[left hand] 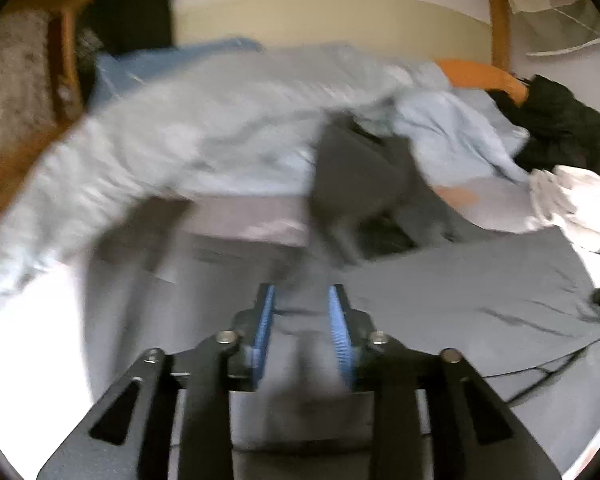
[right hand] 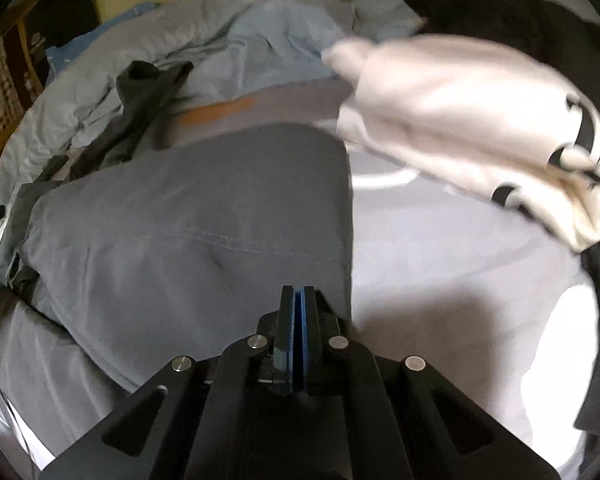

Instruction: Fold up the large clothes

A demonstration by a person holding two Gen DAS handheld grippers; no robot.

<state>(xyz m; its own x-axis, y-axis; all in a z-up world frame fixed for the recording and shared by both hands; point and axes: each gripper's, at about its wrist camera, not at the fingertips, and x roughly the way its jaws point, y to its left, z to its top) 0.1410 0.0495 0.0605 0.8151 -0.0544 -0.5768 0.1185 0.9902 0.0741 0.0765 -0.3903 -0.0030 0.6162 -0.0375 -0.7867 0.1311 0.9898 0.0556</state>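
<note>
Below right tool [right hand: 299,300], grey garment [right hand: 188,216], pads shut, empty

wooden bed frame [left hand: 66,60] | orange pillow [left hand: 480,76] (partly covered) | pale bedsheet [right hand: 460,280] | black cable [left hand: 540,368]

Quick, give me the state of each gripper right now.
Left gripper: open; grey fabric shows between the pads, no pinch visible.
Right gripper: shut, pads together, nothing visible between them.
</note>
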